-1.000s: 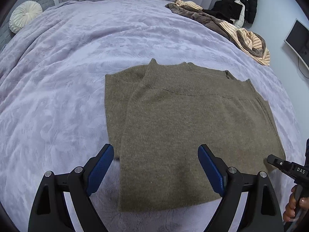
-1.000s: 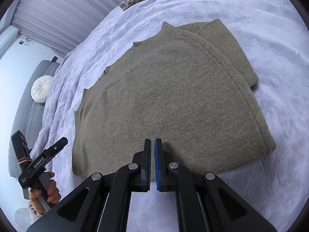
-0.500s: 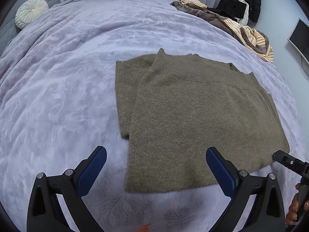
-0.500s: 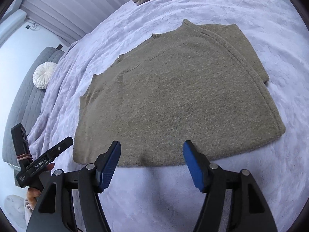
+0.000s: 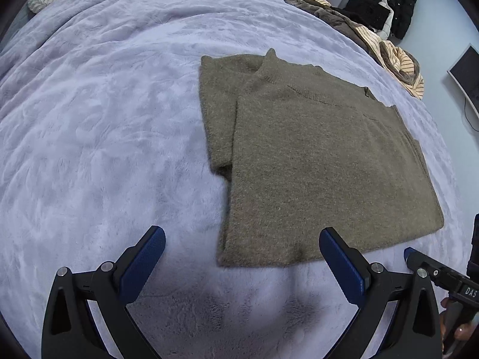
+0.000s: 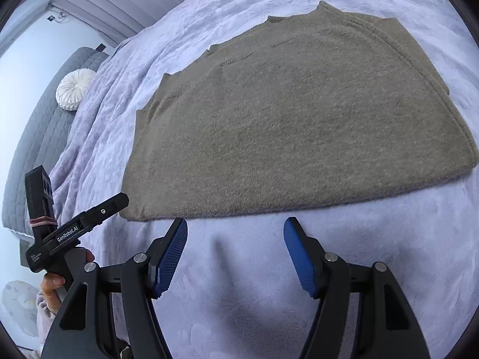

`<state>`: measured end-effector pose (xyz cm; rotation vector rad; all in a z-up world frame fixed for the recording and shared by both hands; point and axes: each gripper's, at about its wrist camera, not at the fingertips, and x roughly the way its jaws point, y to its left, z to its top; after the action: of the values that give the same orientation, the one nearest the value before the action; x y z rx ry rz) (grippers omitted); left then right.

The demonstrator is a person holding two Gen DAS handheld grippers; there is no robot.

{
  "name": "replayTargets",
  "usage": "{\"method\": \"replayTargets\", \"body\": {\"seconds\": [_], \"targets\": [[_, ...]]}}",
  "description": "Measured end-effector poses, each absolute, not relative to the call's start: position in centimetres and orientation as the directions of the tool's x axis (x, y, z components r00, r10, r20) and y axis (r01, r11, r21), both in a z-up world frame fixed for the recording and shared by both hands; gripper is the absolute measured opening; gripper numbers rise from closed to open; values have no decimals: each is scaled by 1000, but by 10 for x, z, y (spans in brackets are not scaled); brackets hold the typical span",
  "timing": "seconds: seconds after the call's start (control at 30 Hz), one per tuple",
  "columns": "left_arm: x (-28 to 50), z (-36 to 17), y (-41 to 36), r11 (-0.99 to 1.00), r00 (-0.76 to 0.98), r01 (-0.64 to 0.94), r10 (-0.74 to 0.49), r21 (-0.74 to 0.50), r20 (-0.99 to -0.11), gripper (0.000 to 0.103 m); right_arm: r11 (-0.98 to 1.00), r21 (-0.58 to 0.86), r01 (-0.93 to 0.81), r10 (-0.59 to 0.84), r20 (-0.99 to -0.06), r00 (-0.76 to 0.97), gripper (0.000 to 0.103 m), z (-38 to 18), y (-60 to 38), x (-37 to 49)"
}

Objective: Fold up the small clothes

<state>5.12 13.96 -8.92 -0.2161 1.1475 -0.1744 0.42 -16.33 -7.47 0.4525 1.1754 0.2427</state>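
Observation:
An olive-brown knit sweater (image 5: 314, 155) lies flat on the lavender blanket (image 5: 104, 119), with its sleeves folded in and its hem nearest me. My left gripper (image 5: 241, 234) hovers open just before the hem's left corner, with nothing between its blue pads. In the right wrist view the sweater (image 6: 299, 113) spreads ahead. My right gripper (image 6: 236, 223) stands open just short of the hem and holds nothing. The left gripper's black body (image 6: 74, 227) shows at the left edge of that view, held by a hand (image 6: 51, 287).
A heap of brown and striped clothes (image 5: 389, 51) and a black jacket (image 5: 389, 9) lie at the bed's far right. A round white cushion (image 6: 74, 89) rests against a grey quilted headboard (image 6: 36, 149). A monitor (image 5: 467, 74) hangs on the right wall.
My right gripper went from shut to open. Both grippers drew back from the sweater toward its hem, and the left jaws spread a little wider.

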Motion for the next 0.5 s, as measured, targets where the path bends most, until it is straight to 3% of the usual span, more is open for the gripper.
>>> {"method": "replayTargets", "body": {"seconds": [0.17, 0.5], "targets": [[45, -95, 161, 947, 408, -21, -285, -321, -867, 103, 850, 526, 26, 485, -801, 350, 71, -83, -143, 2], [50, -104, 190, 872, 417, -81, -410, -482, -811, 103, 634, 769, 87, 706, -621, 341, 71, -113, -100, 29]]}}
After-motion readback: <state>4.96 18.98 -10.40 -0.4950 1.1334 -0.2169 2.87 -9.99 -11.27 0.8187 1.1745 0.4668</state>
